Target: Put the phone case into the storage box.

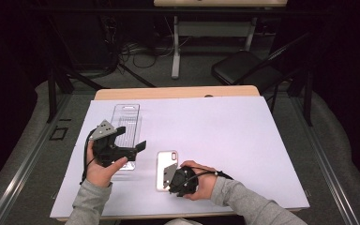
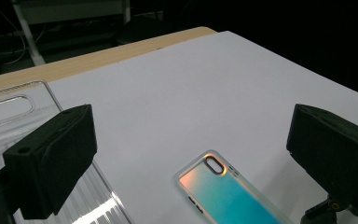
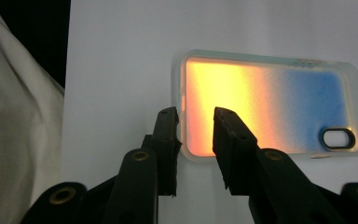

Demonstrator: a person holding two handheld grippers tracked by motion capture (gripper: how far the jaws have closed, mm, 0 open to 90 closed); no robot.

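A: Start with the high view. Where is everything?

B: A white sheet (image 1: 225,140) covers the table. The phone case (image 1: 165,164) lies flat on it at about 6 o'clock from the sheet's middle, near the front edge. At 9 o'clock of the case lies a clear plastic package (image 1: 125,124), running away from the person. The left gripper (image 1: 130,139) is held above the near end of that package, its jaws spread wide with nothing between them. The right gripper (image 1: 168,172) sits over the near right corner of the case, with the person's hand behind it at 4 o'clock.

A: And the left gripper view?

B: Its two black jaws stand far apart, released, at 8 and 4 o'clock of the frame. Between them, low at 6 o'clock, the case (image 2: 228,191) shows an iridescent teal and orange back and its camera cut-out. The clear package (image 2: 42,140) lies at 9 o'clock, partly behind the left jaw.

A: The right gripper view?

B: The case (image 3: 270,107) lies across the frame, orange near the jaws, blue toward the cut-out at 3 o'clock. The jaws straddle its near corner, one outside the rim and one over the orange back. They're narrow, but I can't tell whether they clamp the rim yet.
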